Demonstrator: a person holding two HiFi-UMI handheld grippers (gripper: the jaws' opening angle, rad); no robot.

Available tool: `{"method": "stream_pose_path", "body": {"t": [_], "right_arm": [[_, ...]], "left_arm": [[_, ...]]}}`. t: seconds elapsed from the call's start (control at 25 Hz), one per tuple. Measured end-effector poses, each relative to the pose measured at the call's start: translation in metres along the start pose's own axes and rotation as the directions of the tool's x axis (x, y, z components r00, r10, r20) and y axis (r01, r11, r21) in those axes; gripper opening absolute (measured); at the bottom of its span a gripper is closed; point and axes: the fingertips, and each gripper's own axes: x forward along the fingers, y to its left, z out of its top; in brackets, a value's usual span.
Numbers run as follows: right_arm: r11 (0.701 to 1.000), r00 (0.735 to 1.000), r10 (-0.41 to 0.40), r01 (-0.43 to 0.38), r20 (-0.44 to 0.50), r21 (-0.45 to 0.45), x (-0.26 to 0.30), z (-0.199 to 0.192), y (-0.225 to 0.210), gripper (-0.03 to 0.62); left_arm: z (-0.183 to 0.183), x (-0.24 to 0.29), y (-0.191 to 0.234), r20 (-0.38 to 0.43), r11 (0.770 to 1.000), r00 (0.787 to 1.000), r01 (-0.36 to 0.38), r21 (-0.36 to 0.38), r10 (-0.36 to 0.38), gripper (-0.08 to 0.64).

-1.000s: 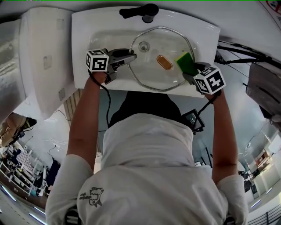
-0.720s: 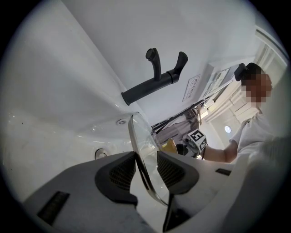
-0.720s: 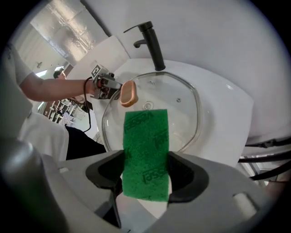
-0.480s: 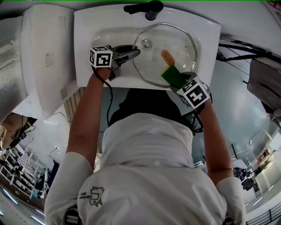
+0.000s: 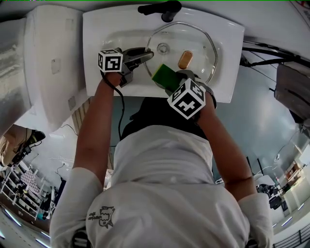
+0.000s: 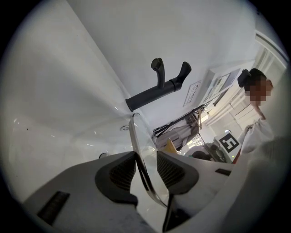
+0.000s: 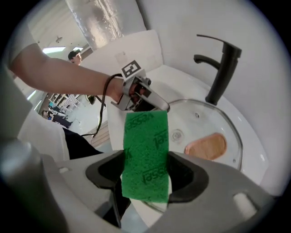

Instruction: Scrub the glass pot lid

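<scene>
The glass pot lid (image 5: 198,41) with a tan knob (image 5: 184,59) lies over the white sink basin (image 5: 97,43). My left gripper (image 5: 147,54) is shut on the lid's left rim; in the left gripper view the rim (image 6: 135,132) runs edge-on between that gripper's (image 6: 146,170) pads. My right gripper (image 5: 170,81) is shut on a green scrub sponge (image 5: 163,75) and points steeply down over the lid's near-left part. In the right gripper view the sponge (image 7: 146,150) sticks out past the right gripper (image 7: 146,176), with the lid (image 7: 204,120), the knob (image 7: 207,146) and the left gripper (image 7: 152,103) beyond.
A black faucet (image 5: 160,9) stands at the back rim of the sink, close above the lid. The drain (image 5: 162,48) shows through the glass. A white fixture (image 5: 48,63) stands left of the sink. The person's arms reach over the front edge.
My right gripper has carried the green sponge leftward, from the lid's right rim to its near-left part, rolling as it went. The left gripper and the lid have stayed put.
</scene>
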Motion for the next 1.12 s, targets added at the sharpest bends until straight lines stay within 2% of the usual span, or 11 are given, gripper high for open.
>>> {"method": "stream_pose_path", "body": {"t": [0.2, 0.48, 0.72, 0.92, 1.04, 1.12], "right_arm": [[0.998, 0.998, -0.062, 0.062, 0.022, -0.033, 0.018, 0.033, -0.007, 0.293], [0.992, 0.997, -0.075, 0.071, -0.034, -0.109, 0.021, 0.003, 0.005, 0.293], [1.000, 0.996, -0.002, 0.001, -0.090, -0.016, 0.010, -0.056, 0.013, 0.293], [0.994, 0.985, 0.070, -0.055, -0.158, 0.095, 0.000, -0.107, 0.009, 0.293], [0.977, 0.987, 0.091, -0.063, -0.132, 0.204, -0.016, -0.124, -0.008, 0.293], [0.960, 0.995, 0.049, -0.023, -0.087, 0.277, -0.033, -0.127, -0.035, 0.293]], "left_arm": [[-0.001, 0.001, -0.001, -0.001, 1.000, 1.000, 0.006, -0.012, -0.006, 0.141], [-0.004, 0.000, 0.001, -0.009, 0.998, 1.000, 0.025, -0.053, -0.025, 0.130], [-0.004, 0.001, 0.000, -0.039, 0.998, 0.999, 0.036, -0.050, -0.038, 0.129], [-0.007, 0.002, 0.000, -0.065, 0.997, 0.996, 0.049, -0.063, -0.053, 0.126], [-0.007, 0.002, 0.000, -0.081, 0.996, 0.995, 0.055, -0.067, -0.060, 0.124], [-0.007, 0.002, -0.001, -0.087, 0.996, 0.994, 0.054, -0.066, -0.060, 0.124]]}}
